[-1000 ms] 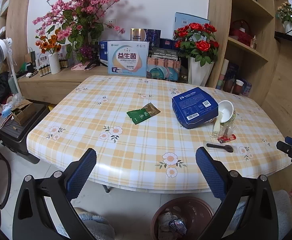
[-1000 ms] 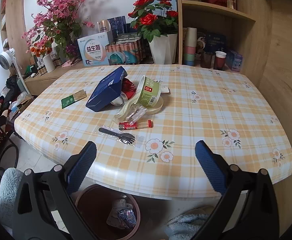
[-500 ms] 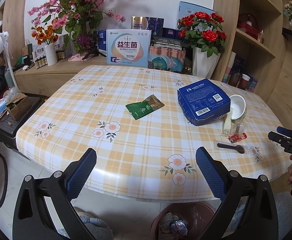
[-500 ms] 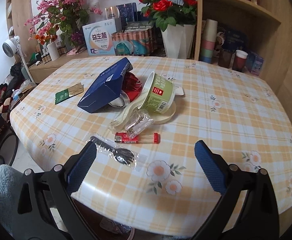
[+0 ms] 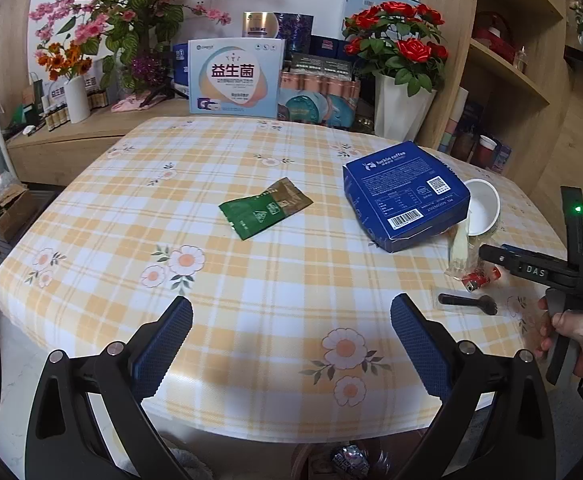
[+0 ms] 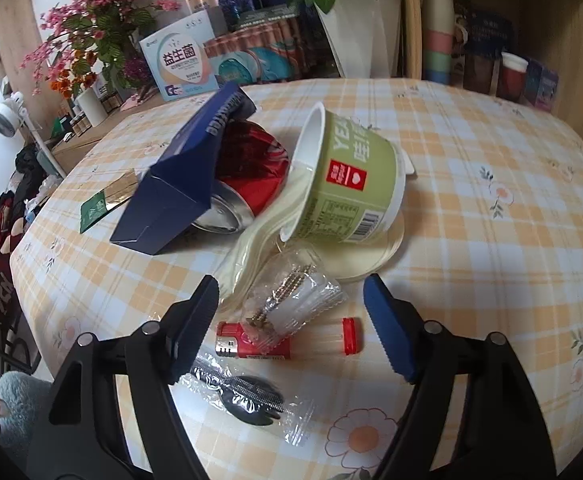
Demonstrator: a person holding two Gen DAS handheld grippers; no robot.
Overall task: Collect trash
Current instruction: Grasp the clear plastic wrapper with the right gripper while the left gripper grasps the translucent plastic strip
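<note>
- Right claw [image 6: 291, 320] tilted down over the near part of the table [image 6: 491, 208], jaws closing; the clear sachet of screws [image 6: 295, 300] and the red-capped tube [image 6: 287, 344] lie between the blue pads, pads not pressing on either.
- Sachet lies on top of the tube's left end; both just near of the cream plastic lid [image 6: 259, 248].
- Green noodle cup [image 6: 343, 184] tipped on its side on that lid, mouth facing left, directly behind the sachet.
- Crushed red can [image 6: 247, 176] left of the cup, wedged under the blue coffee box [image 6: 179, 184], which leans tilted on it.
- Wrapped black spork [image 6: 247, 392] near edge of the table, just in front of the right claw's left finger, partly under it.
- Green-and-brown sachet [image 6: 107, 200] far left, well apart from the pile.
- Left claw [image 5: 291, 340] released, nothing between the pads, hovering over the near table edge; bare checked cloth ahead of it.
- In the left view the green-and-brown sachet sits mid-table, alone, nothing blocking it.
- A hand [image 5: 575, 328] grips the right tool's handle at the right edge of the left view.
- Trash bin [image 5: 347, 460] under the near edge of the table, only partly seen, some wrappers inside.
- Behind the table: white vase of red roses [image 5: 399, 108], supplement box [image 5: 235, 76], pink blossom plant [image 5: 123, 12], wooden shelves [image 5: 507, 60].
</note>
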